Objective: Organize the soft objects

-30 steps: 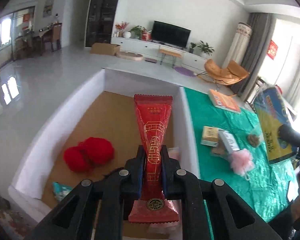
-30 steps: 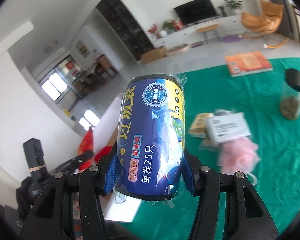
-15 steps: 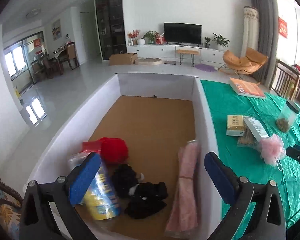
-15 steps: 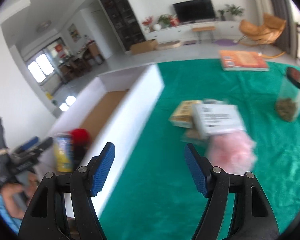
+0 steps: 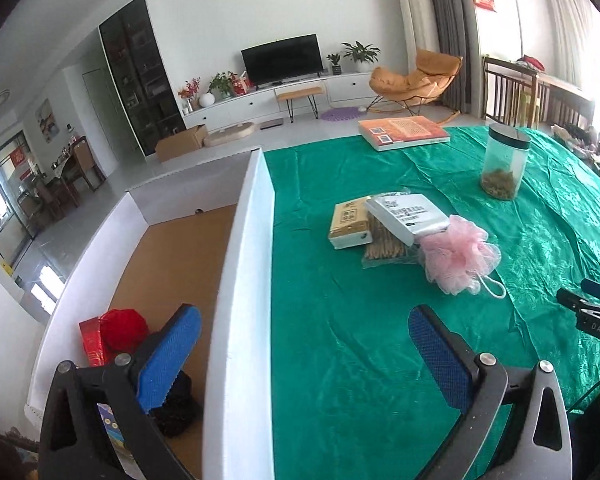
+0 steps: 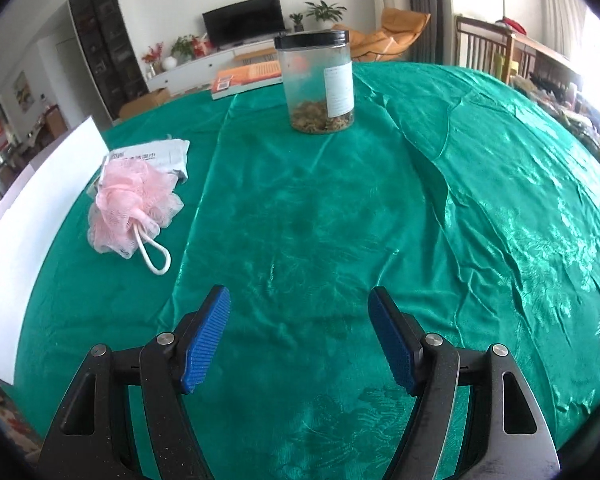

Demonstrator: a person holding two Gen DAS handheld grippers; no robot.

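pink mesh loofah (image 6: 130, 210) — on green cloth, white loop toward camera | red yarn ball (image 5: 124, 330) — inside box

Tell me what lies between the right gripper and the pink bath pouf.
Only bare green tablecloth separates the right gripper from the pink bath pouf, seen in the right wrist view.

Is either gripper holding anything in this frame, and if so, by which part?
Nothing is held. The left gripper and right gripper both stand open, with only the green tablecloth showing between the pads.
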